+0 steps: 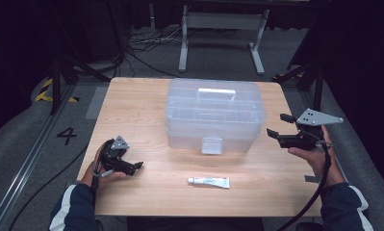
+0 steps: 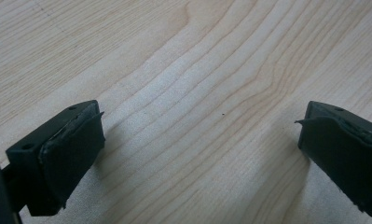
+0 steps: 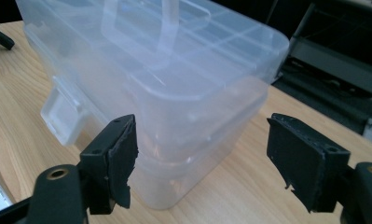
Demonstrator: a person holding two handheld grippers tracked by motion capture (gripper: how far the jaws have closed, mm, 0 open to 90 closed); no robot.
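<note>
A clear plastic storage box (image 1: 213,113) with a top handle and a front latch (image 1: 211,145) stands closed in the middle of the wooden table (image 1: 141,101). A white tube (image 1: 209,182) lies flat in front of it, near the table's front edge. My left gripper (image 1: 137,166) rests low at the front left, open, with bare wood (image 2: 197,70) between its pads. My right gripper (image 1: 276,124) is held off the table at the box's right end, open and pointing at it. In the right gripper view the box (image 3: 174,70) fills the space beyond the jaws, apart from them, with its latch (image 3: 62,114) at the left.
The table's right edge lies just under my right hand. Behind the table stands a white metal frame (image 1: 185,43), with cables on the grey floor. Black stands flank the table on both sides, and a "4" (image 1: 67,135) is marked on the floor to the left.
</note>
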